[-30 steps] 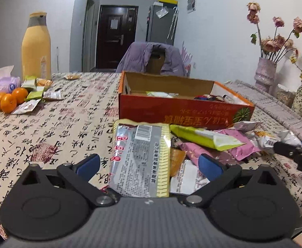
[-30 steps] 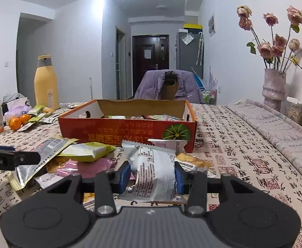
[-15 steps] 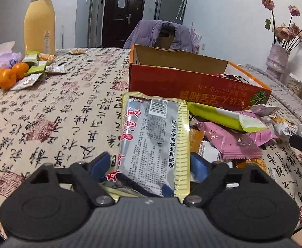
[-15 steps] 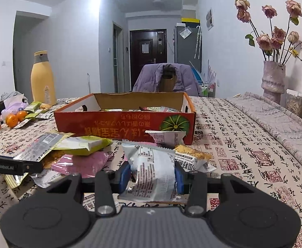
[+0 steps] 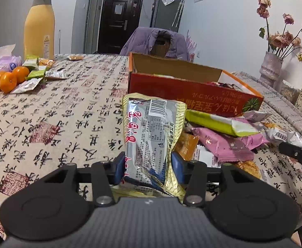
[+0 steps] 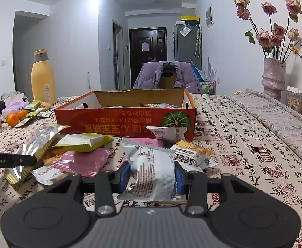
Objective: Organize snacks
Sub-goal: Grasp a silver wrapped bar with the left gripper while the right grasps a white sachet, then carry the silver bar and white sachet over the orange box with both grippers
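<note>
Mid-pickup, our left gripper point(image 5: 148, 168) is closing on the silver packet point(image 5: 154, 132), our right gripper point(image 6: 152, 175) clasps a white packet point(image 6: 152, 173); next, lift both to the box point(image 6: 126, 122) at centre frame

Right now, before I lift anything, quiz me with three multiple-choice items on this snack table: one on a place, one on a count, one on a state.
1. Where do the oranges lie relative to the orange box?
A. inside it
B. far to its left
C. on its front wall

2. How many pink packets lie in the loose pile before the box?
A. none
B. one
C. at least two

3. What sits between the right tongs?
A. a white-and-silver packet
B. an orange
C. nothing

Answers: 1 B, they sit by the yellow bottle. 2 C, the left wrist view shows two overlapping. 3 A, the blue pads press its sides.
</note>
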### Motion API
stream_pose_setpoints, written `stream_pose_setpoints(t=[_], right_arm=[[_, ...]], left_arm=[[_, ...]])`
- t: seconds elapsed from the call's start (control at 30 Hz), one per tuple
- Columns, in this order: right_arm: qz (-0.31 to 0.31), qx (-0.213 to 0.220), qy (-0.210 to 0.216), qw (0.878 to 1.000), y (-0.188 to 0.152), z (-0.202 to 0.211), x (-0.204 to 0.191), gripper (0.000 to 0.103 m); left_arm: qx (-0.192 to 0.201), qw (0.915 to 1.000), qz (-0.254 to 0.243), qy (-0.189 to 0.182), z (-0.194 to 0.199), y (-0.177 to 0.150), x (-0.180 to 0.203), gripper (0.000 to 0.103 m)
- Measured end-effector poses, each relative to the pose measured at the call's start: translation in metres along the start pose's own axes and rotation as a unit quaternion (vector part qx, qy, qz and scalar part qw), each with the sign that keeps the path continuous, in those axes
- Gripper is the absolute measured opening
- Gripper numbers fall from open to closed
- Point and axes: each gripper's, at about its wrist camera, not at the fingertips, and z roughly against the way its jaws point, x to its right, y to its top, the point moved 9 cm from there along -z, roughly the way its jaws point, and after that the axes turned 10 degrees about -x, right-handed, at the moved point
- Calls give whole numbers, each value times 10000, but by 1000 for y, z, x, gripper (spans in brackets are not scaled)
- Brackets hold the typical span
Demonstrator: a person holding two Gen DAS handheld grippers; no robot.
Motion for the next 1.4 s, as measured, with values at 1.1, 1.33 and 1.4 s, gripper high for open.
stream_pose_setpoints(t=[1.1, 1.33, 1.4], right_arm=[[213, 978, -10, 9950, 120, -27, -15, 43], [209, 1023, 53, 9945, 162, -58, -24, 43], [203, 963, 31, 9951, 170, -71, -27, 43]], left_arm=[[1285, 9910, -354, -94, 16, 130, 42, 47], [1336, 9906, -246, -142, -4, 171, 47, 47], [1313, 9910, -204, -162, -13, 181, 47, 47]])
